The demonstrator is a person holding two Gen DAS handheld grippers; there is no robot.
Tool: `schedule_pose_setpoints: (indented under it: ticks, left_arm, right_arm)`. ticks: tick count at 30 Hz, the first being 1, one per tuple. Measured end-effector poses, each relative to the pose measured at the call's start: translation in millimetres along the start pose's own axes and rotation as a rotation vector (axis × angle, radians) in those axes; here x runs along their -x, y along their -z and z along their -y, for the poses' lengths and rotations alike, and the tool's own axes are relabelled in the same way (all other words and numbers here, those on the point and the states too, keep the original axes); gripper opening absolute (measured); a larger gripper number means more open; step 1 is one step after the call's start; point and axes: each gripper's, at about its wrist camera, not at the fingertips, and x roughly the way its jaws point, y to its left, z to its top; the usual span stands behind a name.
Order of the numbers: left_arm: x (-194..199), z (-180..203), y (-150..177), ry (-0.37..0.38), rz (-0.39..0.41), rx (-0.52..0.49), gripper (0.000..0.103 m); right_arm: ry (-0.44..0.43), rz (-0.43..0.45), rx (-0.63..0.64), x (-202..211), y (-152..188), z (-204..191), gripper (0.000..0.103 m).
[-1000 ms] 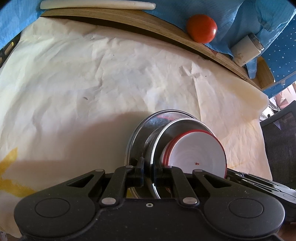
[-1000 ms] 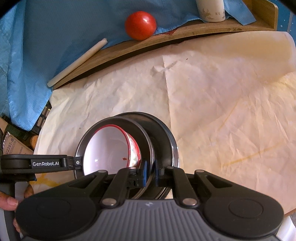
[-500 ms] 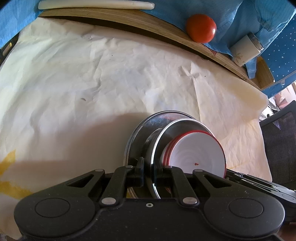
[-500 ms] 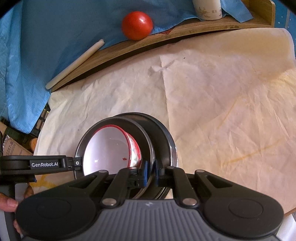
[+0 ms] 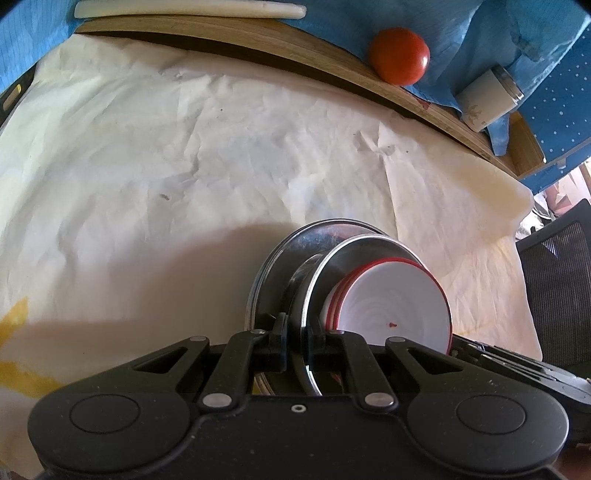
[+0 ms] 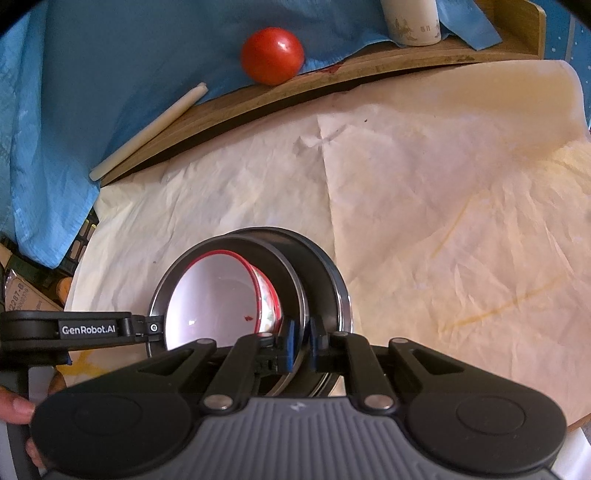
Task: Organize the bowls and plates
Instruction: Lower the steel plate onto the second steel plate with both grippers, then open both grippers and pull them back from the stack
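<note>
A stack of dishes hangs between my two grippers above the paper-covered table. It has two steel plates, an outer steel plate (image 5: 273, 266) and an inner steel plate (image 5: 362, 254), with white red-rimmed bowls (image 5: 395, 299) nested inside. My left gripper (image 5: 298, 339) is shut on the rim of the inner steel plate. In the right wrist view my right gripper (image 6: 301, 332) is shut on the opposite rim of the inner steel plate (image 6: 295, 291), with the bowls (image 6: 214, 295) inside and the outer steel plate (image 6: 328, 266) behind. The left gripper's body (image 6: 92, 328) shows at the left there.
Creased cream paper (image 5: 184, 166) covers the table. A wooden board edge (image 5: 258, 48) runs along the back, with blue cloth (image 6: 92, 74), a red tomato (image 5: 400, 55), a white cup (image 5: 487, 96) and a white stick (image 5: 184, 9). A dark chair (image 5: 557, 273) stands at the right.
The stack and both grippers have shifted slightly; the scene slides a little in both views. Both grips are unchanged.
</note>
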Motion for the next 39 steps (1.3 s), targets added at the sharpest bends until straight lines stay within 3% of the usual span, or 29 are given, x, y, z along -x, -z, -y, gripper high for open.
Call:
schedule_pose_setpoints:
  ticks: [10, 15, 22, 31, 36, 39]
  left_arm:
    - [0, 4, 0, -0.015, 0.011, -0.03, 0.009]
    - [2, 12, 3, -0.056, 0.041, -0.064, 0.01]
    - [9, 14, 3, -0.103, 0.095, -0.068, 0.02]
    - [13, 19, 7, -0.139, 0.148, -0.03, 0.024]
    - [18, 22, 10, -0.186, 0.206, -0.019, 0.042]
    - [23, 22, 11, -0.197, 0.233, -0.007, 0.048]
  right_arm:
    - [0.025, 0.003, 0.026, 0, 0, -6, 0.012]
    - [0.032, 0.0, 0.058, 1, -2, -5, 0.017]
    - [0.012, -0.001, 0.1, 2, -6, -4, 0.018]
    - [-0.003, 0.006, 0.144, 3, -13, 2, 0.031]
    - [-0.018, 0.017, 0.167, 5, -15, 6, 0.037]
    - [-0.028, 0.025, 0.178, 6, -16, 8, 0.041]
